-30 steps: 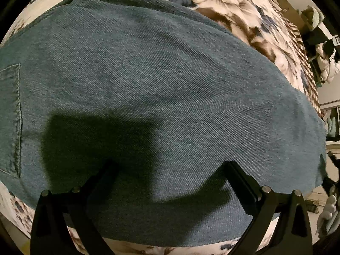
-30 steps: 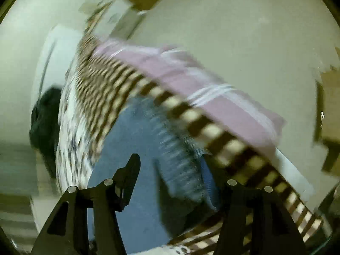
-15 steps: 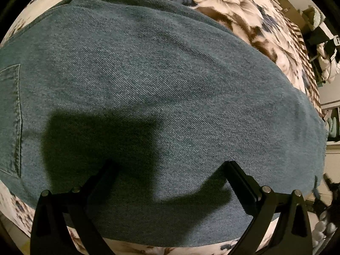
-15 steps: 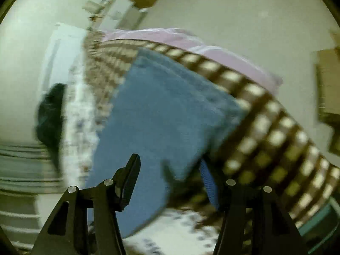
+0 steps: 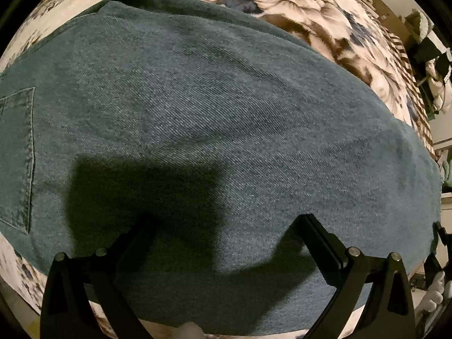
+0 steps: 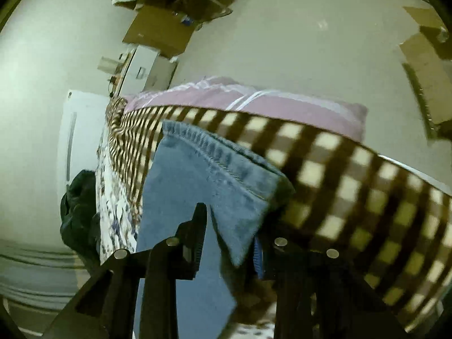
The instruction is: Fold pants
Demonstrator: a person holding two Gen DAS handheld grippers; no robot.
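Note:
The blue denim pants (image 5: 214, 118) lie flat on a floral bedspread (image 5: 325, 19) and fill the left wrist view; a back pocket (image 5: 17, 155) shows at the left edge. My left gripper (image 5: 226, 226) is open, its fingers resting low on the denim with nothing between them. In the right wrist view, my right gripper (image 6: 230, 226) is closing around the hem end of a pant leg (image 6: 226, 175), whose corner hangs down between the fingers. The jaws stand narrow, with a small gap still showing beside the cloth.
A brown-and-cream checked blanket (image 6: 353, 186) and a pink pillow (image 6: 282, 107) lie beyond the hem. A dark garment (image 6: 79, 209) hangs off the bed's left side. Cardboard boxes (image 6: 161, 31) stand on the floor. Shelves with clutter (image 5: 435, 56) stand right of the bed.
My right gripper has swung down to the pant hem and its jaws have narrowed around the hem corner. The left gripper and the denim under it have not moved.

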